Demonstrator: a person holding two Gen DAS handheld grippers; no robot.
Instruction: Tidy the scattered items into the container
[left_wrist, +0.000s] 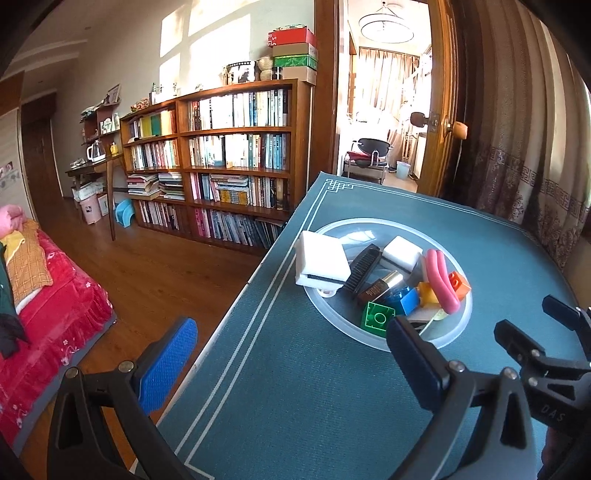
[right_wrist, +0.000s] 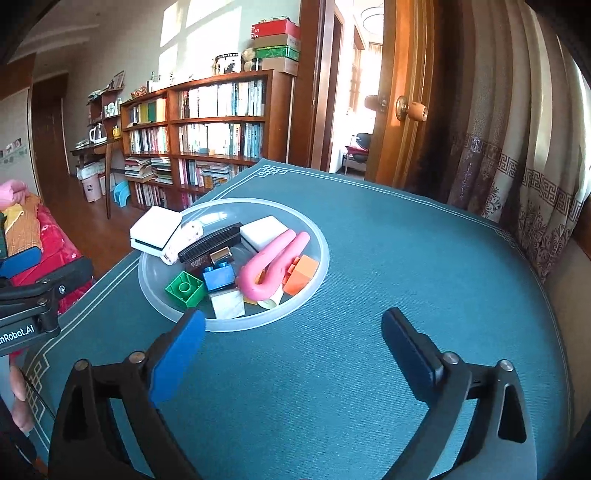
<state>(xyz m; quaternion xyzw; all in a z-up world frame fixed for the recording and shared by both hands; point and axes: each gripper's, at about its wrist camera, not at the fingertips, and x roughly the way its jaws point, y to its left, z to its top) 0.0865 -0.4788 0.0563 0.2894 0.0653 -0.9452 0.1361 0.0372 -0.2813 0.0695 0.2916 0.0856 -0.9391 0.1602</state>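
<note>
The left gripper (left_wrist: 291, 365) stands with its blue-padded fingers (left_wrist: 168, 365) spread wide and nothing between them; one pad hangs out past the left edge of the table (right_wrist: 406, 258), the other sits just short of the near rim of the bowl. The right gripper (right_wrist: 295, 354) is likewise wide open and empty, poised over bare cloth near the front edge, its left pad close to the bowl's near rim. Neither touches anything, which I judge to mean both have let go and are held clear of the load.

The clear shallow bowl (right_wrist: 317, 236) lies toward the table's left edge and holds what looks like every loose item: a green brick (right_wrist: 184, 288), a blue brick (right_wrist: 218, 277), an orange brick (right_wrist: 302, 274), a bent pink tube (right_wrist: 271, 264), a black comb (right_wrist: 212, 243), a white block (right_wrist: 263, 230) and a marbled cube (right_wrist: 228, 303). A white box (right_wrist: 155, 230) rests on the bowl's far left rim, tilted and partly hanging outside, most likely because the pile leaves it no flat room. It looks the likeliest piece to slip off.

The green cloth around the bowl shows no stray pieces, so the tidying seems all but finished, bar perhaps seating that box more securely.
</note>
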